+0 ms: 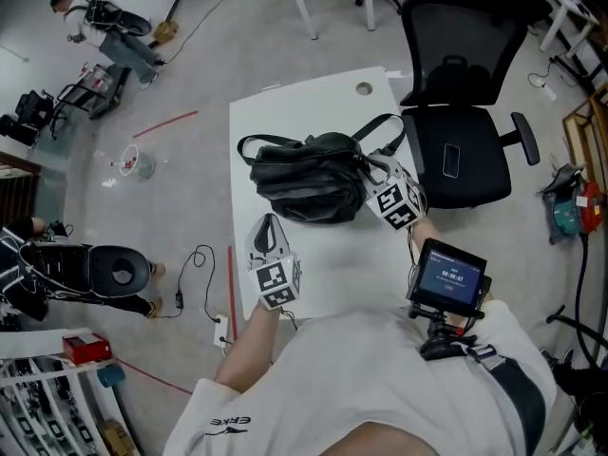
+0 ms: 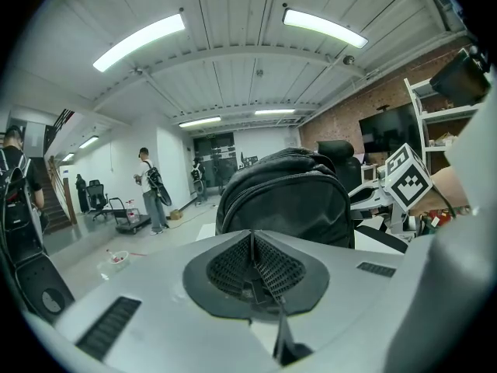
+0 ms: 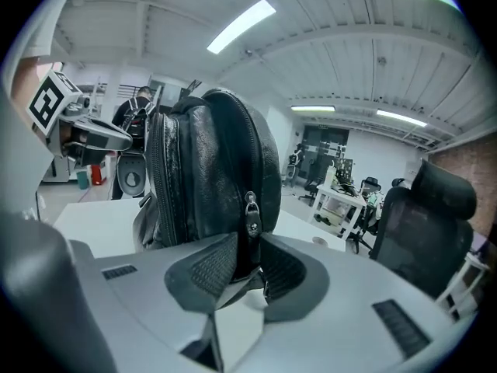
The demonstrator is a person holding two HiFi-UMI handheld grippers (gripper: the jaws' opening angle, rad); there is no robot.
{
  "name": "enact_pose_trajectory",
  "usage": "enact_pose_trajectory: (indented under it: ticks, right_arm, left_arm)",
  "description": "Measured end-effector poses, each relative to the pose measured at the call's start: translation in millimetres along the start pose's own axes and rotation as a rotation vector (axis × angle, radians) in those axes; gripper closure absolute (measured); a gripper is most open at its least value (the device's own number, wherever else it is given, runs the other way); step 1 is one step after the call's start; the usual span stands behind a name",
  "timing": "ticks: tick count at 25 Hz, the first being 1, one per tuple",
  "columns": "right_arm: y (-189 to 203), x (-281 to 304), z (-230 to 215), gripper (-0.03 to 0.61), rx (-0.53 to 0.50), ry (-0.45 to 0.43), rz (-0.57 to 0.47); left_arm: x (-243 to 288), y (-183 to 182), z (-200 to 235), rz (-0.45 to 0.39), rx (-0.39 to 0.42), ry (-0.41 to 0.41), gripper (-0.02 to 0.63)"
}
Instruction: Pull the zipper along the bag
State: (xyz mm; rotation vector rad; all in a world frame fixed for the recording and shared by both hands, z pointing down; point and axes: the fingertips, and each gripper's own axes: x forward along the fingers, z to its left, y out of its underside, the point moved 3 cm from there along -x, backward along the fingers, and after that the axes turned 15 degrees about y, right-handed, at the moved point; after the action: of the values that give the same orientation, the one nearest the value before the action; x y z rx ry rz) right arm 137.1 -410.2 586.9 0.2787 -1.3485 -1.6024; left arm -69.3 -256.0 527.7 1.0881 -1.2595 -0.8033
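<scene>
A black leather backpack (image 1: 309, 180) lies on its side on the white table (image 1: 304, 112). My right gripper (image 1: 373, 182) is at the bag's right end. In the right gripper view the metal zipper pull (image 3: 251, 210) hangs between the parted jaws of the right gripper (image 3: 248, 241); the pads (image 3: 208, 274) stand off it on both sides. My left gripper (image 1: 269, 232) hovers over the table just in front of the bag, apart from it. In the left gripper view the left gripper (image 2: 252, 243) is shut with nothing in it, and the backpack (image 2: 287, 196) fills the space ahead.
A black office chair (image 1: 456, 112) stands against the table's right side. A small screen (image 1: 448, 277) is mounted at the person's chest. The table has a cable hole (image 1: 364, 89) near its far edge. Cables and equipment lie on the floor to the left.
</scene>
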Motion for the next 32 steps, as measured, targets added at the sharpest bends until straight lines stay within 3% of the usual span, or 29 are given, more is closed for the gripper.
enact_pose_trajectory:
  ticks: [6, 10, 16, 23, 32]
  right_arm:
    - [-0.8, 5.7, -2.5, 0.511, -0.064, -0.011, 0.009]
    - [-0.9, 1.8, -5.9, 0.547, -0.129, 0.052, 0.004]
    - [-10.5, -14.4, -21.0, 0.563, -0.080, 0.170, -0.032]
    - [-31.8, -27.6, -36.2, 0.565, -0.070, 0.271, -0.080]
    - [-59.2, -39.6, -37.5, 0.565, -0.081, 0.359, -0.123]
  left_arm:
    - [-0.2, 3.4, -1.2, 0.016, -0.006, -0.013, 0.609]
    - [0.3, 5.3, -1.0, 0.017, -0.004, -0.022, 0.609]
    - [4.6, -3.3, 11.3, -0.014, 0.026, -0.016, 0.609]
    - [26.7, -22.8, 25.4, -0.052, 0.116, 0.064, 0.609]
    - [34.1, -17.8, 26.6, -0.061, 0.124, 0.149, 0.609]
